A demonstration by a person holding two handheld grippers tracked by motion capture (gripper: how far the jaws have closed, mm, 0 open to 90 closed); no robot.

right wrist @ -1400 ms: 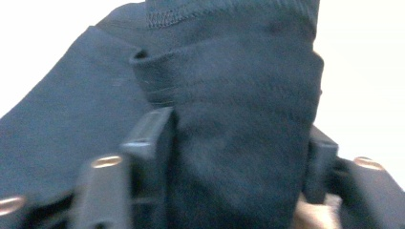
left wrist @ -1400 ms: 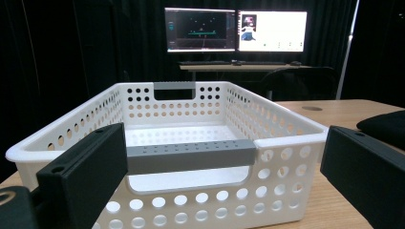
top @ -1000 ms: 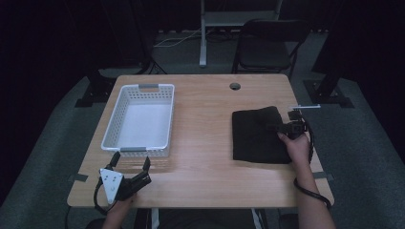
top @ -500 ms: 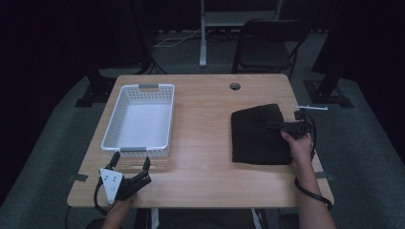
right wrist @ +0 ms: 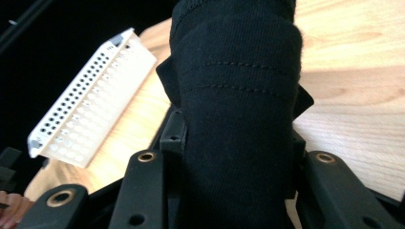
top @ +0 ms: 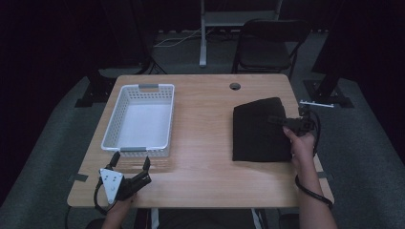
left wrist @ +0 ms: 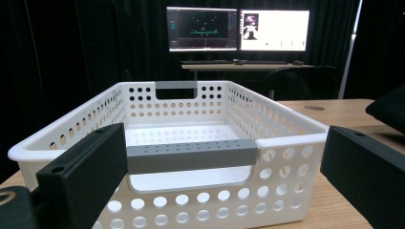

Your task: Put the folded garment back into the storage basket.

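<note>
At the bottom left of the high view, the left claw (top: 130, 162) rested near the front edge of the light wooden desk (top: 205, 157), held by a hand (top: 119, 210) that entered from the lower edge. Its two black jaws stood spread wide apart and held nothing. In the left gripper view those jaws framed the near wall of a white perforated plastic basket (left wrist: 191, 191) with a grey handle bar, just ahead of the claw.

At the lower right of the high view, a forearm and hand (top: 302, 145) reached up to the right claw (top: 276, 119), which met the right edge of a folded black cloth garment (top: 258, 131) lying on the desk. In the right gripper view the jaws were pinched on a raised fold of that black cloth (right wrist: 239, 124), the fabric bunched between them.

The white basket (top: 141, 119) sat in the left middle of the high view, well apart from the cloth. A small round grommet hole (top: 234, 86) marked the desk's far edge. Beyond the desk, at the top of the frame, stood a dark folding chair (top: 267, 52).
</note>
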